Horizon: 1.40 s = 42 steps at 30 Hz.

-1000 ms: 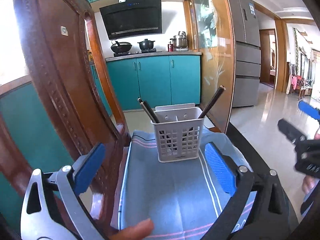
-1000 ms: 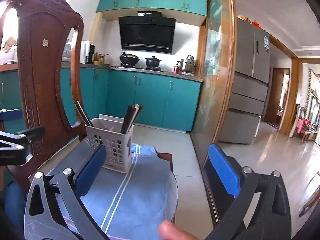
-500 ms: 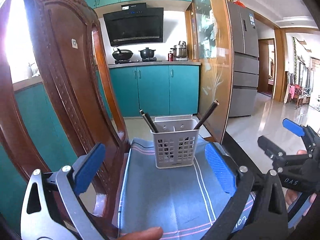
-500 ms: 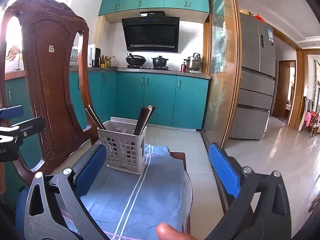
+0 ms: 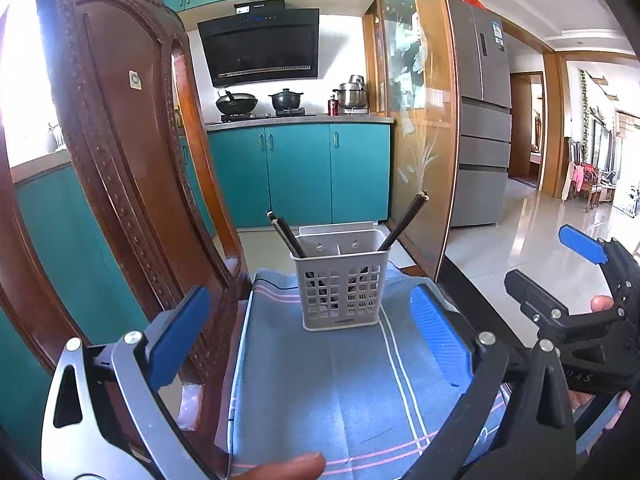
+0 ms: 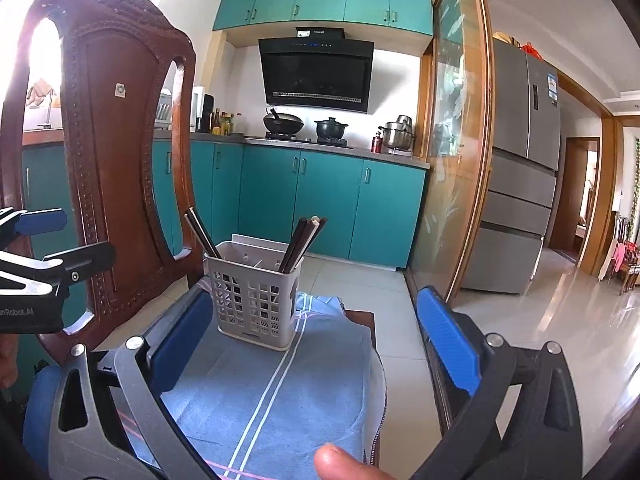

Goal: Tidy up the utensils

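A white perforated utensil basket [image 5: 341,282] stands on a blue striped cloth [image 5: 344,392] on a chair seat. Dark chopsticks lean out of its left compartment [image 5: 285,232] and its right compartment [image 5: 405,218]. The basket also shows in the right wrist view [image 6: 256,296], with chopsticks [image 6: 302,242] in it. My left gripper [image 5: 308,332] is open and empty, a short way in front of the basket. My right gripper [image 6: 316,338] is open and empty, in front of the basket and to its right; it shows at the right of the left wrist view [image 5: 560,272].
A carved wooden chair back [image 5: 120,168] rises close on the left. A glass sliding door [image 5: 416,120] stands just right of the seat. Teal kitchen cabinets [image 5: 300,172] and a grey fridge [image 5: 484,128] lie beyond. The seat's right edge [image 6: 376,356] drops to tiled floor.
Both grippers have drawn back from the basket, which looks smaller and lower now. The right gripper has come further into the left wrist view. Both stayed open.
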Tool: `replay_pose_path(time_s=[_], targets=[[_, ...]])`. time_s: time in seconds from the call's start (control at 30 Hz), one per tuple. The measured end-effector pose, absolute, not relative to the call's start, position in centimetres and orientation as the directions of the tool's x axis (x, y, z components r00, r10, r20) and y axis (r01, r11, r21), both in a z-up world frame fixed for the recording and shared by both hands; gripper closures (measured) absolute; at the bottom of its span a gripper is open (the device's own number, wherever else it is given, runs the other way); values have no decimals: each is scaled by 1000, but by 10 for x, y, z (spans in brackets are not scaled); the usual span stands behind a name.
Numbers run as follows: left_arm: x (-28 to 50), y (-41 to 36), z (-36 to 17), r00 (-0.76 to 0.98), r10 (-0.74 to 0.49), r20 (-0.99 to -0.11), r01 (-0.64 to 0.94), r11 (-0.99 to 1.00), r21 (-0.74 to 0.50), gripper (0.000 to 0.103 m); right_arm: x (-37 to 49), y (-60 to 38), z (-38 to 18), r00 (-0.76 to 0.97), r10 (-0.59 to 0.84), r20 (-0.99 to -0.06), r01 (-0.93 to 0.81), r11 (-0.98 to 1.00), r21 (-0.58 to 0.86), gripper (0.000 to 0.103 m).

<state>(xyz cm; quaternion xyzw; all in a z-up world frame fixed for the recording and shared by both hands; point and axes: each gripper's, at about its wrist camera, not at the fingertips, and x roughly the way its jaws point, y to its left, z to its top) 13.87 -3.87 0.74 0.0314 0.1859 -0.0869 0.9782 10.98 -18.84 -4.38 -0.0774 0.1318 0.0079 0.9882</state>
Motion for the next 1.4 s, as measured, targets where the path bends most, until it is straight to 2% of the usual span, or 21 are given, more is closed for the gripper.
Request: replay_pose_path(time_s=[1.4], targets=[[139, -48, 4, 910, -165, -381, 194, 980, 38, 4, 107, -182, -40, 970, 6, -244, -44, 988, -150, 3]])
